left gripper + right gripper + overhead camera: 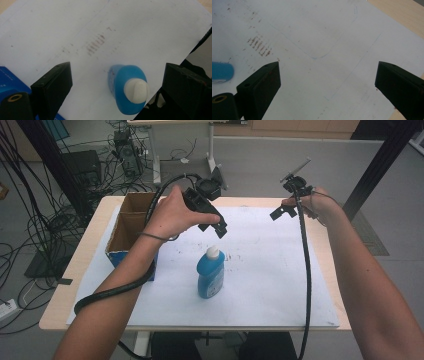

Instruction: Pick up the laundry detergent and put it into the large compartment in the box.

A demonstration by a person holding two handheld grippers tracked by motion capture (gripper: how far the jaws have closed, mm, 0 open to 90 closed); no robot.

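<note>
- My left gripper hangs in the air just above the blue bottle, its jaws spread wide with nothing between them.
- In my left gripper view the bottle's white cap sits between the two jaws, lower down, untouched.
- The bottle stands upright on the white sheet near the table's middle, just right of the open cardboard box.
- My right gripper is held over the sheet's far right part, well apart from the bottle, jaws also spread and empty.
- The sheet carries brownish smudges beside the bottle.
</note>
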